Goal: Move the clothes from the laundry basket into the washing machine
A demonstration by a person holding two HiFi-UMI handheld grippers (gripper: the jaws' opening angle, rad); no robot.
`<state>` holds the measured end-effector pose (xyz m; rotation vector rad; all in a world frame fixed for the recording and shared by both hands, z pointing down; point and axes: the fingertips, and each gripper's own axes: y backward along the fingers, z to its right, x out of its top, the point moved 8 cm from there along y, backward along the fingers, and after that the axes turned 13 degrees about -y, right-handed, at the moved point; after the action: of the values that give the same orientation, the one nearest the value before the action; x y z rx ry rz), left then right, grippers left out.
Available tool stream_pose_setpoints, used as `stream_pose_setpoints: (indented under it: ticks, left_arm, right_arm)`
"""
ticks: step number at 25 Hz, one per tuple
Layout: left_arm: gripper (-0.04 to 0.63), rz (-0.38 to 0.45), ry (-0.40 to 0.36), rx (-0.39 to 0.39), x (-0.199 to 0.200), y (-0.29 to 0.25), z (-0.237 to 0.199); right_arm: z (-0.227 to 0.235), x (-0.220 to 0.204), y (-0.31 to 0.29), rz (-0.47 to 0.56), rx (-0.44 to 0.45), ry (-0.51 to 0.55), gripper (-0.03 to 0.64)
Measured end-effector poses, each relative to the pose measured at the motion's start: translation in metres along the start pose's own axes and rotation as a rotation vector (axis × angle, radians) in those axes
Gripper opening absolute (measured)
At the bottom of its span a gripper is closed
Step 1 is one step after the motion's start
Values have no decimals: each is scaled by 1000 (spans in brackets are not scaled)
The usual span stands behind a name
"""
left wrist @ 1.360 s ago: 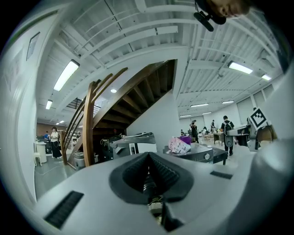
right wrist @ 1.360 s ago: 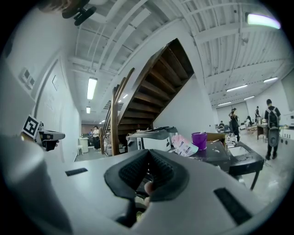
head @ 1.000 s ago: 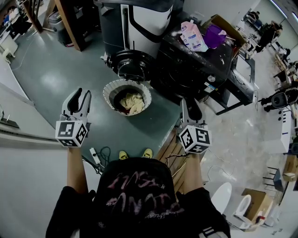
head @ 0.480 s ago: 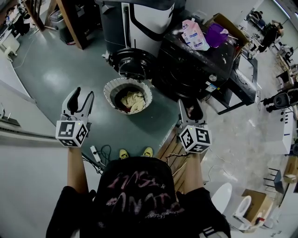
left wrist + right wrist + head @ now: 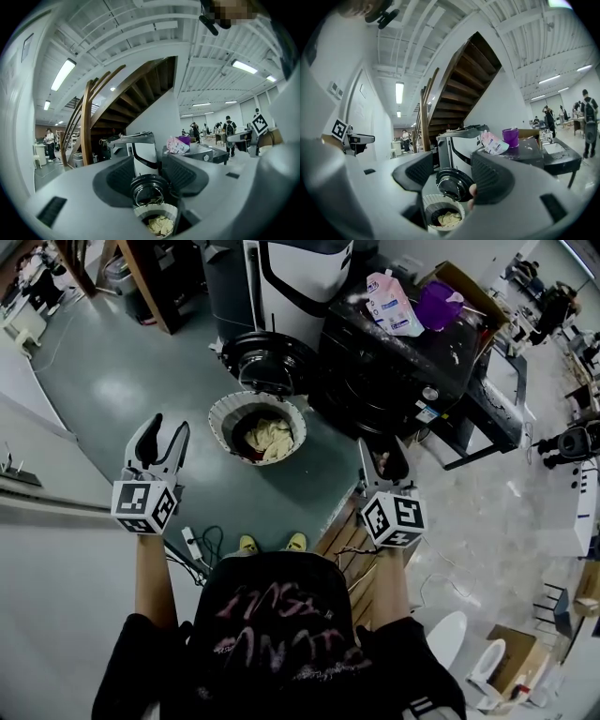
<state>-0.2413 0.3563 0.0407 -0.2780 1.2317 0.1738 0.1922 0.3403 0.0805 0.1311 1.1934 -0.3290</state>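
The laundry basket (image 5: 228,415) is white and round, and the pale clothes (image 5: 269,438) lie inside it. Just behind the basket is the round door (image 5: 269,362) of the black washing machine (image 5: 384,381), swung open. On top of the machine, far behind the basket, sit a pink and white pouch (image 5: 388,304) and a purple tub (image 5: 437,306). The print on the pouch is too small to read. The left gripper (image 5: 169,425) is to the left of the basket and the right gripper (image 5: 380,451) to its right. Both have just been opening their jaws. They stand part open and hold nothing. The green floor (image 5: 112,390) around the basket is bare, and its edge runs just right of the basket.
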Motion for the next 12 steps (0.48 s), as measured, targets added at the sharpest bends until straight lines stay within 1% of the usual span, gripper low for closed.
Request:
stream_pose_setpoints:
  ticks: [6, 12]
  left_arm:
    - [224, -23, -27, -7, 2, -6, 20]
    - [224, -46, -17, -21, -4, -22, 20]
  right_arm:
    - [20, -2, -5, -16, 20, -9, 270]
    - [29, -3, -22, -31, 13, -19, 267]
